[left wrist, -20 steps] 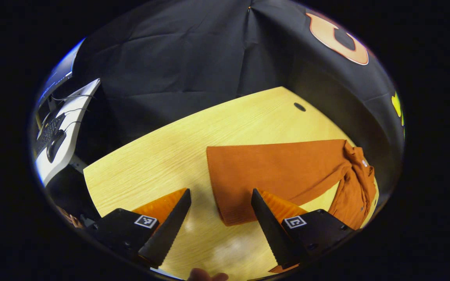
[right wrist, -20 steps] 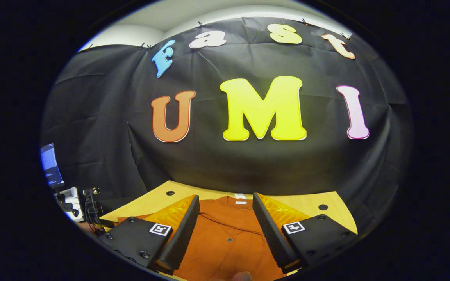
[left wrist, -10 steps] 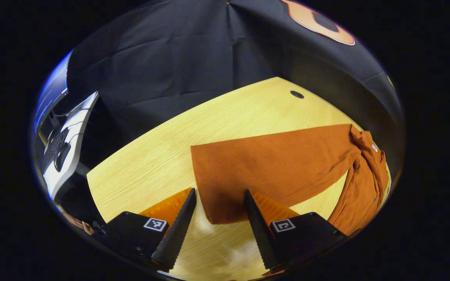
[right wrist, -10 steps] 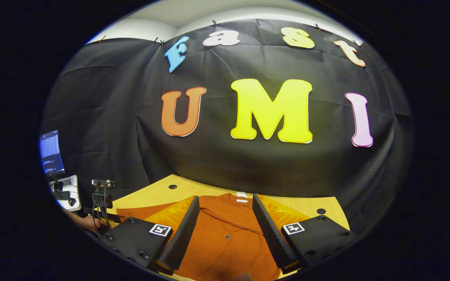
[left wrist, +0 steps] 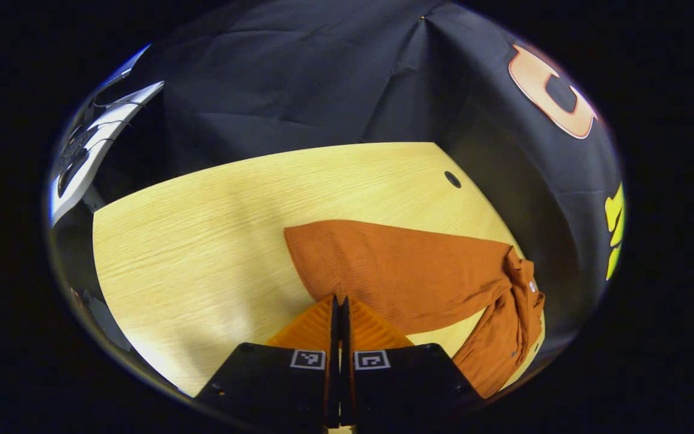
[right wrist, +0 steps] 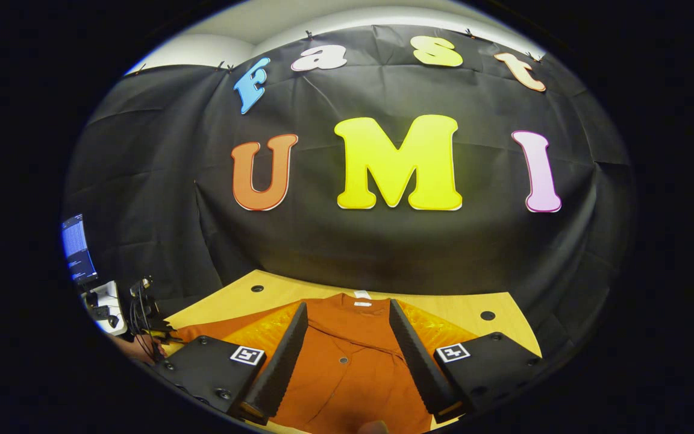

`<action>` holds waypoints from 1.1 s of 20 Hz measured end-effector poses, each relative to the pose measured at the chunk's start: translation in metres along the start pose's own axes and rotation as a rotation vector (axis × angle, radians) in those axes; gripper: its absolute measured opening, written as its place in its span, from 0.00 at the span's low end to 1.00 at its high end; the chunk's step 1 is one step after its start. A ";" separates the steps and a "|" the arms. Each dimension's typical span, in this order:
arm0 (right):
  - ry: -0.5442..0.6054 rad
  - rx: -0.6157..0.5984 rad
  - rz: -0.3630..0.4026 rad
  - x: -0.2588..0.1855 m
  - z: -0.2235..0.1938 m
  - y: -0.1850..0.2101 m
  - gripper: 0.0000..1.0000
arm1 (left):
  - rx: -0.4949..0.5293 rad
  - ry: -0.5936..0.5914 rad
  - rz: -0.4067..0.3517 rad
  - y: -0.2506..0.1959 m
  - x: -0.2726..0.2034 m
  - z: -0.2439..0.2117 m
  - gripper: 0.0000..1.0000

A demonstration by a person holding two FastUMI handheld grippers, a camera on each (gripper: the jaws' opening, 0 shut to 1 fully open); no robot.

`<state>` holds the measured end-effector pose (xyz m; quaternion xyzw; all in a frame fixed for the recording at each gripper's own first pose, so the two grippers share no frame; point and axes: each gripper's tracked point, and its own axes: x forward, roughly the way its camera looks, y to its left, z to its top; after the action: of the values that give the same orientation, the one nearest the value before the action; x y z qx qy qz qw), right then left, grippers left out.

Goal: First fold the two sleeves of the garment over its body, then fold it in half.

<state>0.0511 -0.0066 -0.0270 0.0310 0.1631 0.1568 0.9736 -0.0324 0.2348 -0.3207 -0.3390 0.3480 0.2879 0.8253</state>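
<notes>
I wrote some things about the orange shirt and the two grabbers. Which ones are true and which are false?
1. The left gripper is closed at the edge of the sleeve. True.
2. The right gripper is closed. False: its fingers stand apart over the shirt.
3. The shirt is blue. False: it is orange.
4. The shirt lies on a wooden table. True.
5. The sleeve is already folded over the body. False: it lies stretched out sideways.

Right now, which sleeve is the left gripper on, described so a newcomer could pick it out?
On the wooden table lies an orange garment. One sleeve stretches flat away from its bunched body, toward the bare part of the table. The left gripper meets that sleeve's cuff edge, fingers together.
</notes>
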 end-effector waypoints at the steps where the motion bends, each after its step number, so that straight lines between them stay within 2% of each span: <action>1: 0.003 -0.002 -0.003 -0.003 -0.004 -0.002 0.84 | 0.011 -0.010 -0.017 -0.004 -0.003 0.009 0.04; 6: 0.015 0.026 -0.024 -0.013 -0.015 -0.017 0.88 | 0.058 -0.056 -0.076 -0.041 -0.012 0.061 0.04; 9: 0.004 0.044 -0.042 -0.022 -0.017 -0.033 0.88 | 0.110 -0.085 -0.108 -0.079 -0.016 0.097 0.03; 10: 0.002 0.045 -0.050 -0.026 -0.017 -0.040 0.84 | 0.118 -0.087 -0.109 -0.089 -0.015 0.106 0.03; 12: 0.002 0.058 -0.060 -0.034 -0.022 -0.051 0.88 | 0.142 -0.100 -0.142 -0.125 -0.014 0.126 0.03; 15: 0.008 0.081 -0.090 -0.051 -0.033 -0.069 0.87 | 0.250 -0.134 -0.207 -0.191 -0.018 0.158 0.03; 19: 0.009 0.099 -0.152 -0.074 -0.044 -0.096 0.88 | 0.429 -0.206 -0.320 -0.301 -0.033 0.185 0.03; 22: 0.001 0.119 -0.214 -0.092 -0.047 -0.122 0.88 | 0.631 -0.272 -0.419 -0.387 -0.048 0.170 0.03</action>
<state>-0.0112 -0.1507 -0.0570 0.0711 0.1750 0.0419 0.9811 0.2784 0.1188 -0.0548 -0.0914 0.2300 0.0347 0.9683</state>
